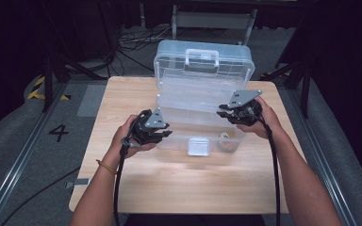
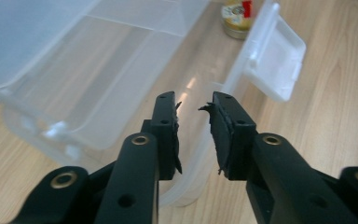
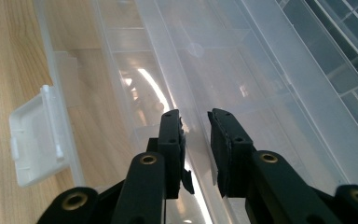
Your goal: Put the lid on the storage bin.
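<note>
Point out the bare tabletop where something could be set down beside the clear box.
Bare wood runs along the near edge of the table, between the forearms and in front of the box's latch. A strip lies left of the clear plastic box. It is crowded at the box front, around the left gripper and right gripper.

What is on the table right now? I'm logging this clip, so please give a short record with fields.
container: clear plastic storage box, lid raised, on the wooden table
latch: white flap hanging down at the box's front
contents: small jar with a yellow and red label, inside near the front wall
left gripper: open, at the box's front left rim
right gripper: open, jaws either side of an inner tray wall, not closed on it
</note>
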